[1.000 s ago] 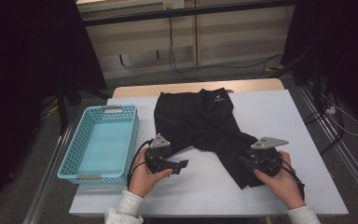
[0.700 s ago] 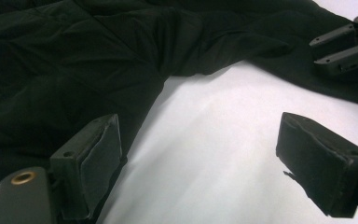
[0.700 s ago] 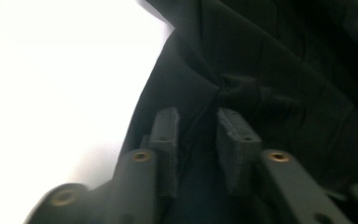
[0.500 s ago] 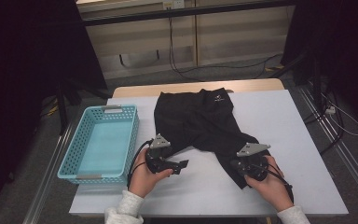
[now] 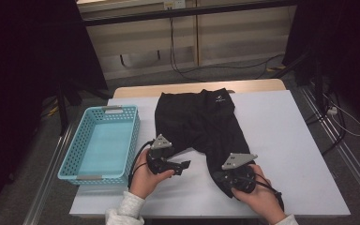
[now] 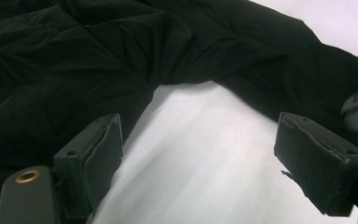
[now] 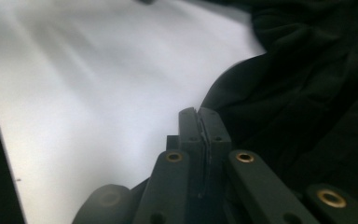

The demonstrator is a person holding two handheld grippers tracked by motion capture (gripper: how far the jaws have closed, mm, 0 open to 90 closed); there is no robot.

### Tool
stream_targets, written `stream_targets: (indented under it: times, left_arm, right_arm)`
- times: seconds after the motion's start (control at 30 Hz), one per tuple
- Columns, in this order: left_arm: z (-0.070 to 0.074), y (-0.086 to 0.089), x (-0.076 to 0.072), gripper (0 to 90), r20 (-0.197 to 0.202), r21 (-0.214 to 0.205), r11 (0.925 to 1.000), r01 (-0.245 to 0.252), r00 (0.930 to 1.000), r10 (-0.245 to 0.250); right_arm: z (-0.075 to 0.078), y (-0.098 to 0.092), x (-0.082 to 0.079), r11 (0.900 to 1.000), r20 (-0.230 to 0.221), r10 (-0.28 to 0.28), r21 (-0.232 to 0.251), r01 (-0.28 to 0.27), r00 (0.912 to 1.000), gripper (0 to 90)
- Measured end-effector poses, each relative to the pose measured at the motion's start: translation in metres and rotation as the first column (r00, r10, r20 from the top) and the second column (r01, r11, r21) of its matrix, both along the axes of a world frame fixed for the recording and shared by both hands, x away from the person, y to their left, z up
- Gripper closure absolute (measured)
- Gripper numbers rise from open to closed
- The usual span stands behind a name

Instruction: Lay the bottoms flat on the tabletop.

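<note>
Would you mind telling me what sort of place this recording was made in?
Probably a lab or workshop set up for recording: a white table bearing black shorts and a blue basket, loose cables on the floor.

Counter (image 5: 290,140): white, flat top; bare at right and along the near edge; pale wooden strip along the far edge.
Black shorts (image 5: 201,126): spread flat on the counter's middle, waistband at the far side, two legs toward the near side; small white logo near the waistband.
Left leg: ends just beside the basket's near right corner.
Right leg: reaches toward the near edge, hem creased.
Basket (image 5: 70,161): light blue, perforated walls, resting on the counter's left part, just beside the shorts.
Floor (image 5: 262,70): grey, cables lying beyond the counter.
</note>
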State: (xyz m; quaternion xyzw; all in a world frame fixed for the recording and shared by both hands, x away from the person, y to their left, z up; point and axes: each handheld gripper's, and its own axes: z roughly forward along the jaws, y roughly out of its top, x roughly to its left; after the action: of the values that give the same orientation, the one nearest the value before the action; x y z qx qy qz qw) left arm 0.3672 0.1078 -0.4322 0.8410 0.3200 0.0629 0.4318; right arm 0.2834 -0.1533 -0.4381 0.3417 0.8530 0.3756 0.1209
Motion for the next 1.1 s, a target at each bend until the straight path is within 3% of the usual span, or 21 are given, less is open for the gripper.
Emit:
stream_targets:
  times: [0.13, 0.27, 0.43, 0.53, 0.6, 0.73, 0.9, 1.0, 1.1]
  left_arm:
    - [0.001, -0.003, -0.003, 17.6, -0.007, -0.01, 0.9998, 0.018, 0.9998, -0.018]
    - [0.001, -0.011, -0.007, 21.1, -0.023, -0.024, 0.9989, 0.041, 0.9989, -0.041]
    - [-0.002, -0.028, -0.011, 28.0, -0.05, -0.038, 0.9961, 0.08, 0.9954, -0.082]
    - [-0.005, -0.041, -0.015, 30.6, -0.08, -0.05, 0.9937, 0.101, 0.9913, -0.105]
    - [-0.007, -0.05, -0.017, 33.2, -0.104, -0.062, 0.9913, 0.116, 0.987, -0.122]
    - [-0.014, -0.067, -0.02, 35.0, -0.115, -0.048, 0.9912, 0.123, 0.9851, -0.128]
    - [-0.021, -0.08, -0.021, 40.4, -0.125, -0.042, 0.991, 0.127, 0.9834, -0.131]
    - [-0.023, -0.084, -0.02, 44.6, -0.134, -0.046, 0.9911, 0.125, 0.9825, -0.13]
    - [-0.024, -0.087, -0.02, 49.3, -0.144, -0.043, 0.9927, 0.113, 0.9825, -0.118]
  right_arm:
    - [0.0, -0.002, 0.001, 0.9995, 0.008, -0.027, 0.016, 0.027, 0.9996, 68.4]
    - [0.007, -0.026, 0.003, 0.9898, 0.034, -0.131, 0.061, 0.129, 0.9908, 55.0]
    - [0.01, -0.062, -0.001, 0.9647, 0.06, -0.259, 0.065, 0.255, 0.9639, 49.7]
    - [0.008, -0.084, -0.002, 0.9407, 0.066, -0.338, 0.057, 0.334, 0.9389, 48.4]
    - [0.006, -0.095, -0.004, 0.9283, 0.057, -0.371, 0.054, 0.368, 0.927, 48.4]
    - [-0.001, -0.105, -0.009, 0.9155, 0.027, -0.402, 0.02, 0.402, 0.9151, 51.6]
    - [-0.01, -0.111, -0.014, 0.9121, -0.005, -0.409, -0.032, 0.409, 0.9125, 54.7]
    - [-0.016, -0.112, -0.016, 0.9174, -0.042, -0.397, -0.042, 0.396, 0.9167, 58.8]
    - [-0.016, -0.111, -0.018, 0.9188, -0.038, -0.394, -0.037, 0.393, 0.9182, 63.5]
